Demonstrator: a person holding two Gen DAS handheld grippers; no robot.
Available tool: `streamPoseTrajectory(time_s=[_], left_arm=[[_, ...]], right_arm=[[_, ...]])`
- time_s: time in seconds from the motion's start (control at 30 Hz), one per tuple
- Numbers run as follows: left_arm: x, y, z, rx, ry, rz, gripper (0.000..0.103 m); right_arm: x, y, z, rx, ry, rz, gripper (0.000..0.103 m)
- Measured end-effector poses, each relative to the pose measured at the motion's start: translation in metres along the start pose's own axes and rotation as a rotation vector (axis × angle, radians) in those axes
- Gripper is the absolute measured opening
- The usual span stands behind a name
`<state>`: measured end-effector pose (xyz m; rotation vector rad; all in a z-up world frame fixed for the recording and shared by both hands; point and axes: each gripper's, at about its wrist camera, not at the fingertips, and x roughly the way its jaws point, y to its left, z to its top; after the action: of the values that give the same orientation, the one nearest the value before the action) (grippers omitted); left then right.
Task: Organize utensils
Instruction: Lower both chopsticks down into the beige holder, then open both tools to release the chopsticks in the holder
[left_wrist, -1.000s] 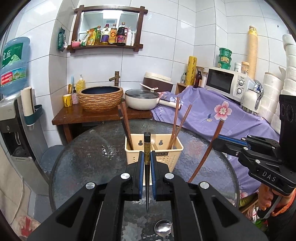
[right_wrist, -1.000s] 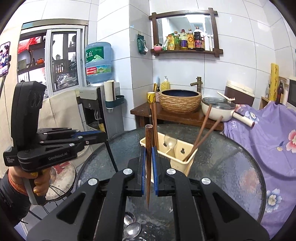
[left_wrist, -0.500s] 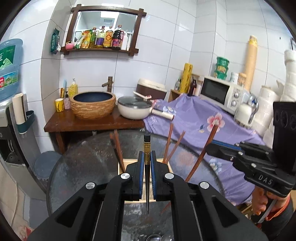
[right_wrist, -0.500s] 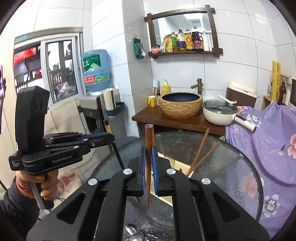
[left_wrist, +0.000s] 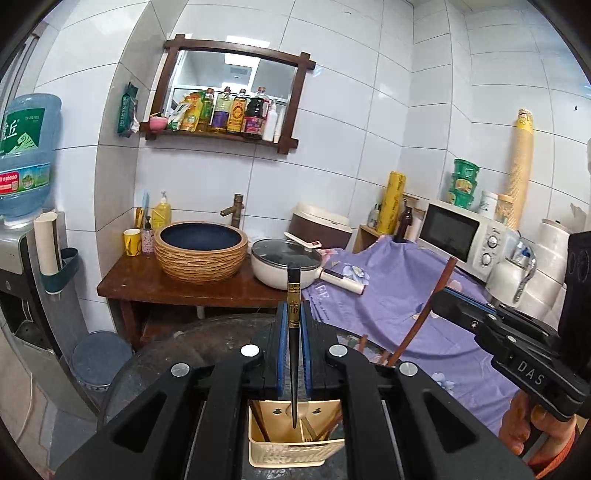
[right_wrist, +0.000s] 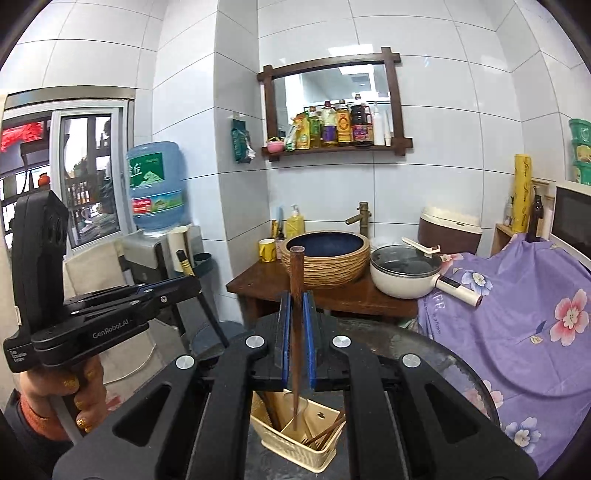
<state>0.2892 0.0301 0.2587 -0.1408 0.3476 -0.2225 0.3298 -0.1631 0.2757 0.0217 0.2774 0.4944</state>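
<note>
left gripper (left_wrist: 293, 332): jaws closed on a black chopstick (left_wrist: 293, 295), held upright, tip hanging above the caddy (left_wrist: 291, 452) on the glass worktop (left_wrist: 166, 350). right gripper (right_wrist: 294, 332): jaws closed on a brown chopstick (right_wrist: 296, 273), upright, tip over the caddy's middle compartment. more chopsticks stand in the caddy. compared with one second earlier, both grippers sit higher and the caddy appears lower in each view; grips unchanged.

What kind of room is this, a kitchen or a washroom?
Most likely a small home kitchen with a wash corner: cooking-oil and sauce bottles on a wall shelf, a lidded pot beside a basin, and a microwave.
</note>
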Motion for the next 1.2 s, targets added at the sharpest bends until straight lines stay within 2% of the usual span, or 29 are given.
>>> streamPoseTrajectory(time_s=[0.3, 0.6, 0.7, 0.97, 1.0, 1.03, 1.07, 1.13, 1.17, 1.2], left_arm=[[0.050, 0.018, -0.052, -0.011, 0.104, 0.044, 0.007], [0.076, 0.029, -0.095, -0.025, 0.198, 0.050, 0.007], [0.080, 0.031, -0.102, -0.023, 0.212, 0.055, 0.007], [0.075, 0.020, -0.106, 0.035, 0.187, 0.068, 0.009], [0.074, 0.020, -0.105, 0.035, 0.186, 0.060, 0.012], [0.074, 0.019, -0.105, 0.034, 0.183, 0.056, 0.022], [0.071, 0.018, -0.105, 0.032, 0.171, 0.053, 0.040], [0.064, 0.019, -0.107, 0.027, 0.142, 0.054, 0.061], [0.058, 0.018, -0.110, 0.028, 0.119, 0.059, 0.064], [0.054, 0.016, -0.114, 0.043, 0.113, 0.061, 0.065]], right_arm=[[0.045, -0.017, -0.062, 0.040, 0.079, -0.023, 0.007], [0.063, -0.028, -0.093, 0.071, 0.130, -0.035, 0.007], [0.067, -0.032, -0.100, 0.077, 0.143, -0.043, 0.007], [0.070, -0.038, -0.109, 0.095, 0.136, -0.056, 0.007], [0.068, -0.039, -0.109, 0.101, 0.127, -0.059, 0.007], [0.066, -0.041, -0.109, 0.108, 0.121, -0.055, 0.008], [0.064, -0.040, -0.110, 0.108, 0.122, -0.053, 0.008], [0.058, -0.037, -0.112, 0.086, 0.112, -0.065, 0.012], [0.056, -0.035, -0.115, 0.073, 0.108, -0.068, 0.022], [0.052, -0.034, -0.118, 0.065, 0.105, -0.068, 0.040]])
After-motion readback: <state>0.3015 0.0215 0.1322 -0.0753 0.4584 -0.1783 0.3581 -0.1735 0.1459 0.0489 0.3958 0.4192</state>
